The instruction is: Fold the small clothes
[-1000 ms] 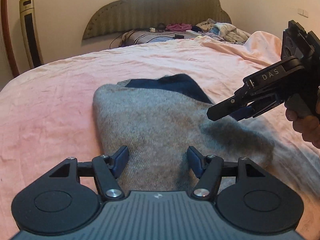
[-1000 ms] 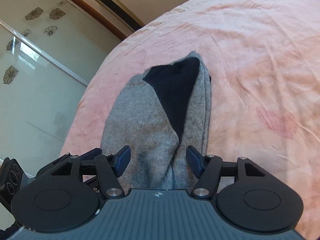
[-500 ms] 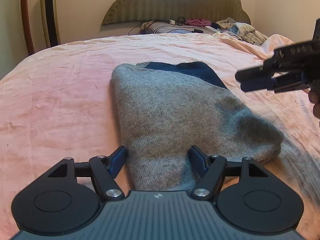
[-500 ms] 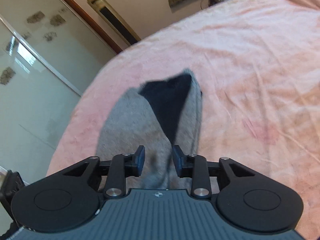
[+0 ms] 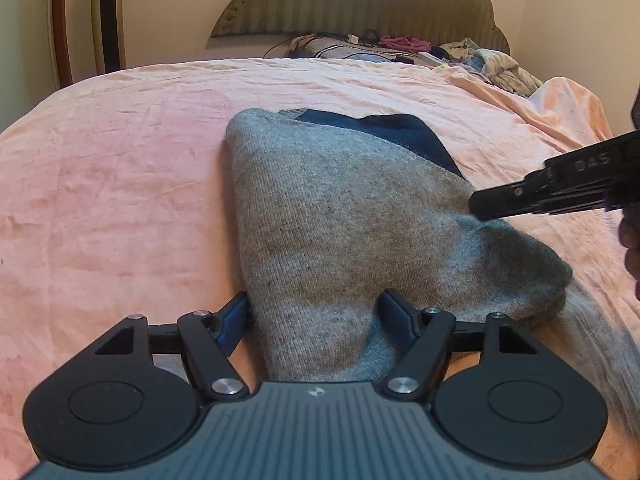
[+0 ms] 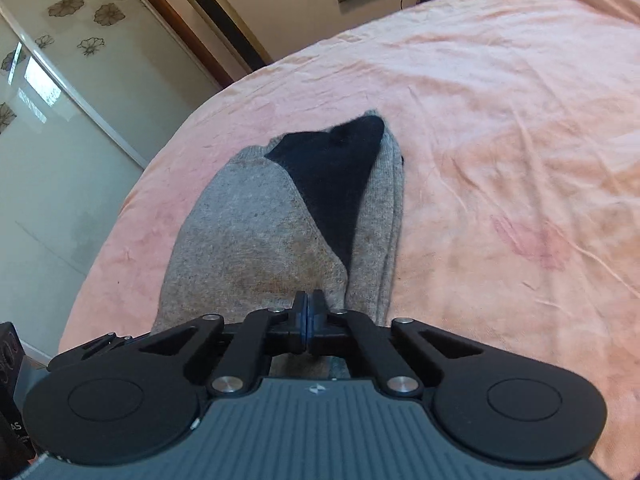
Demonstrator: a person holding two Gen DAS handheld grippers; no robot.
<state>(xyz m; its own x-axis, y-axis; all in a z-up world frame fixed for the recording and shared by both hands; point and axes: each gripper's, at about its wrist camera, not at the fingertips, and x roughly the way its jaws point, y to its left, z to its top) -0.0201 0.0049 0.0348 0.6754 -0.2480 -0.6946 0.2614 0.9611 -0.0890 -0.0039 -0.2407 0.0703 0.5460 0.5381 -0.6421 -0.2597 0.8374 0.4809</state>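
Fingers of our left gripper (image 5: 316, 316): spread wide, blue pads on either side of the near end of the grey sweater (image 5: 352, 232), nothing pinched between them. Fingers of our right gripper (image 6: 307, 316): pressed together, pads meeting at the near edge of the same sweater; whether a fold of knit is caught between them we cannot tell.

Sweater: grey knit with a dark navy patch (image 6: 336, 176) at the far end, folded into a long bundle, lying on the pink bedsheet (image 5: 120, 168) near the middle of the bed.

Writing: white letters "DAS" on the side of our right gripper, seen from the left wrist view as it reaches in from the right over the sweater's edge (no other lettering readable there).

Surroundings: padded headboard (image 5: 360, 4) with scalloped top; loose clothes (image 5: 492, 64) heaped by the pillow end; tall gold tower fan (image 6: 224, 20) against the wall; glass sliding door (image 6: 52, 92) with flower decals.
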